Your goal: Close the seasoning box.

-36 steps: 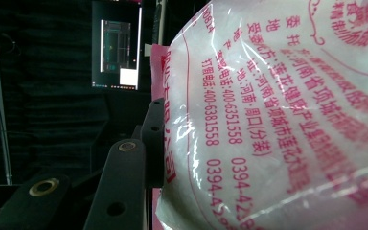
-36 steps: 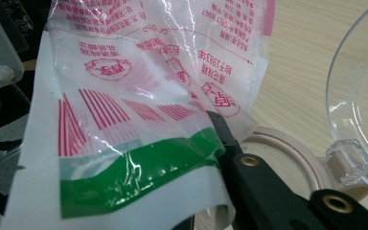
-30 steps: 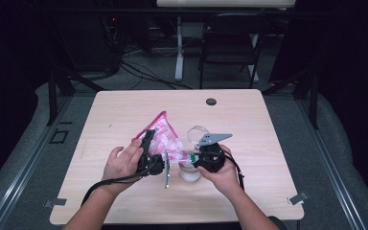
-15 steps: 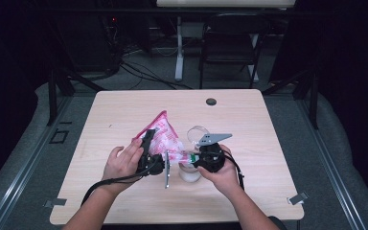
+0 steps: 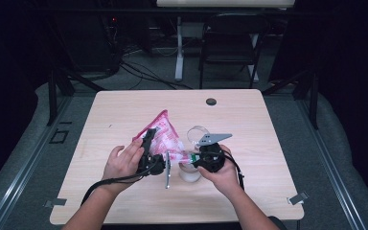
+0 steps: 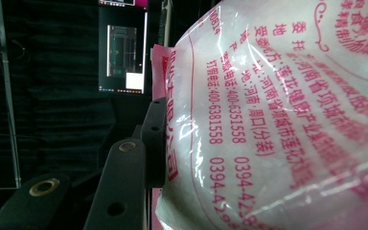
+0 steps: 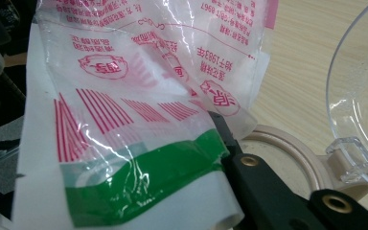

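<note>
A pink and white printed plastic bag is held up over the middle of the table between both grippers. My left gripper is shut on the bag's bulging side; one black jaw presses into the film and the other is hidden behind it. My right gripper is shut on the bag's flat sealed edge with the green stripe. Just under that edge stands a small beige jar with its clear hinged lid flipped open. The jar's rim and lid lie right of the right jaws.
The wooden table has a small black round cap near its far edge. Behind the table stand a dark chair and a white desk leg, with cables on the floor. Bare tabletop lies left and right of the hands.
</note>
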